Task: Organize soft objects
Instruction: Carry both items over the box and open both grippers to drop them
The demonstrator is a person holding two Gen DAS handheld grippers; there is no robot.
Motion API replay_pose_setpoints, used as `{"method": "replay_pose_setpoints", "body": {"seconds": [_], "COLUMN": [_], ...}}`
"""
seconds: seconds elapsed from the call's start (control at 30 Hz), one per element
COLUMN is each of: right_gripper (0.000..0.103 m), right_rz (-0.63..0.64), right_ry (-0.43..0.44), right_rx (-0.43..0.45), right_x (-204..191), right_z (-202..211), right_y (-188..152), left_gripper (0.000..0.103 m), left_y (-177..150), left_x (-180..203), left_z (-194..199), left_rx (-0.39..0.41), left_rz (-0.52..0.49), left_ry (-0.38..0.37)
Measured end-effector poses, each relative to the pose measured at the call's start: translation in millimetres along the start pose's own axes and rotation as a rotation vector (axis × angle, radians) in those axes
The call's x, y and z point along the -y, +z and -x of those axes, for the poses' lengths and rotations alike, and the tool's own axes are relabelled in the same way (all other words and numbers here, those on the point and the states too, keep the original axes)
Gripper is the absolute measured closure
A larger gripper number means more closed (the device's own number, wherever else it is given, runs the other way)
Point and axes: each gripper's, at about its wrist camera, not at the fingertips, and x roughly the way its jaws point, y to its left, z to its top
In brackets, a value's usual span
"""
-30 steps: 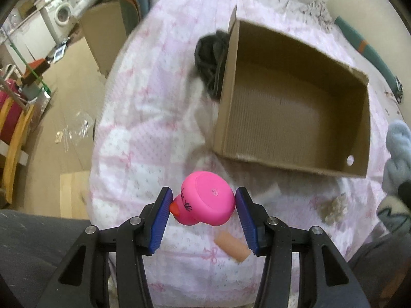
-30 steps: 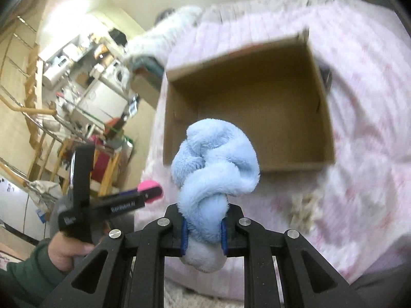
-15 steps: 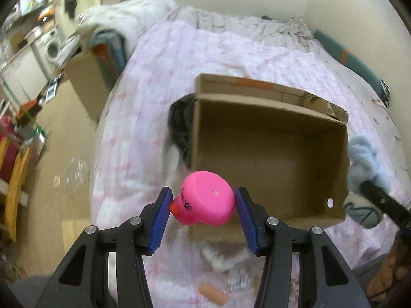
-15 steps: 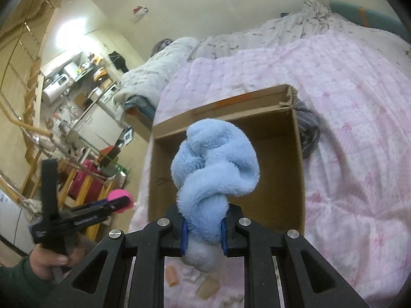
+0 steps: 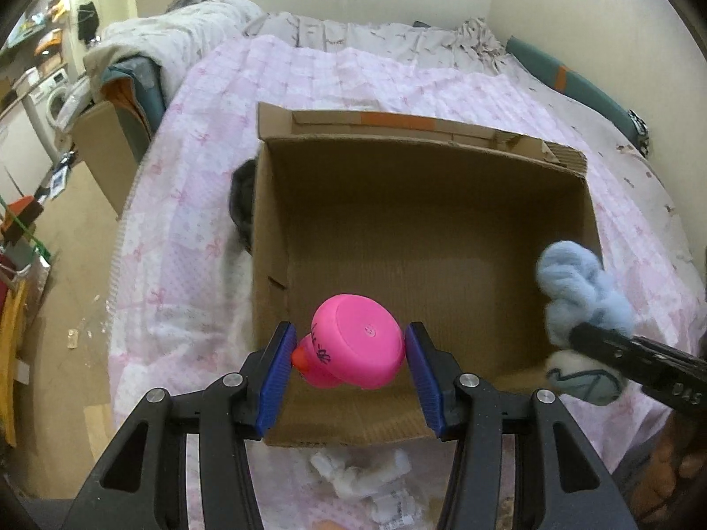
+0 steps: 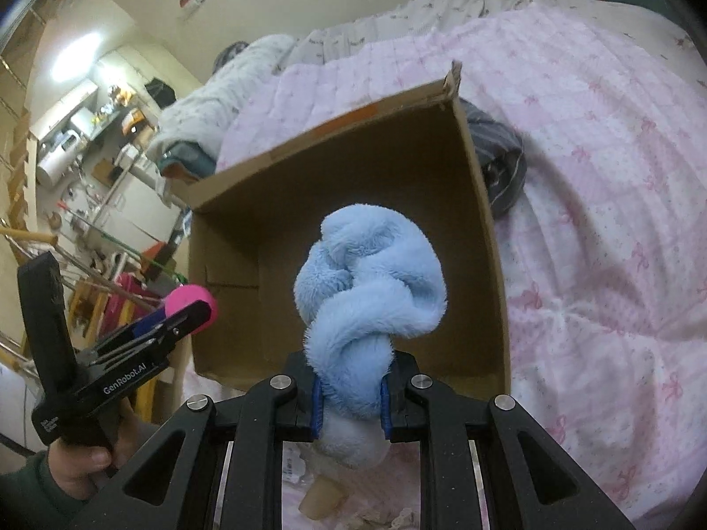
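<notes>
left wrist view, lower centre: the left gripper (image 5: 349, 353) has its blue pads (image 5: 277, 375) closed against both flanks of a pink rubber duck (image 5: 353, 346), held with its flat base towards the camera and its orange beak at the left pad. the duck hangs just inside the near wall of the open cardboard box (image 5: 424, 238), which fills the middle of the frame on the pink quilt (image 5: 194, 168); judged from this, the toy is held over the empty box floor so that it can be let go there. a dark garment (image 5: 241, 203) lies against the outside of the box's left wall. at the right edge, the right gripper (image 5: 587, 340) brings a blue plush toy (image 5: 579, 287) over the box's right rim.

right wrist view, lower centre: the right gripper (image 6: 349, 402) is closed narrowly around the plush's lower part, squeezing it; the twisted blue body rises in front of the box opening. both soft things appear ready for dropping; neither yet rests in the box.
</notes>
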Motion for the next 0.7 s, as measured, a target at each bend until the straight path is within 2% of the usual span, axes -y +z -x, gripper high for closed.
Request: {"method": "replay_pose_setpoints", "body": {"seconds": [0.1,0.2,0.37,0.7], "right_gripper": [0.082,0.082,0.081,0.077], "right_rz": [0.018,0.036,0.067,0.085], "right_ry": [-0.015,-0.037,-0.074,-0.097], "right_rx": [-0.026,-0.044,-0.069,-0.063], "right_x": [-3,-5,-8,-12], "right_z": [-10,-17,-24,-27], "right_y": [-1,-5,-10,-9], "left_gripper": [0.055,0.055,0.055,0.055], "left_y": [-2,-2,-6,-8], "left_x": [4,0,-6,-8], "left_z": [-1,-6,-11,-8], "left_rx": [0.002,-0.014,-0.047,-0.041], "left_rz": [-0.022,0.001,0.044,0.039], "left_ry": [0.021,0.042,0.028,0.046]}}
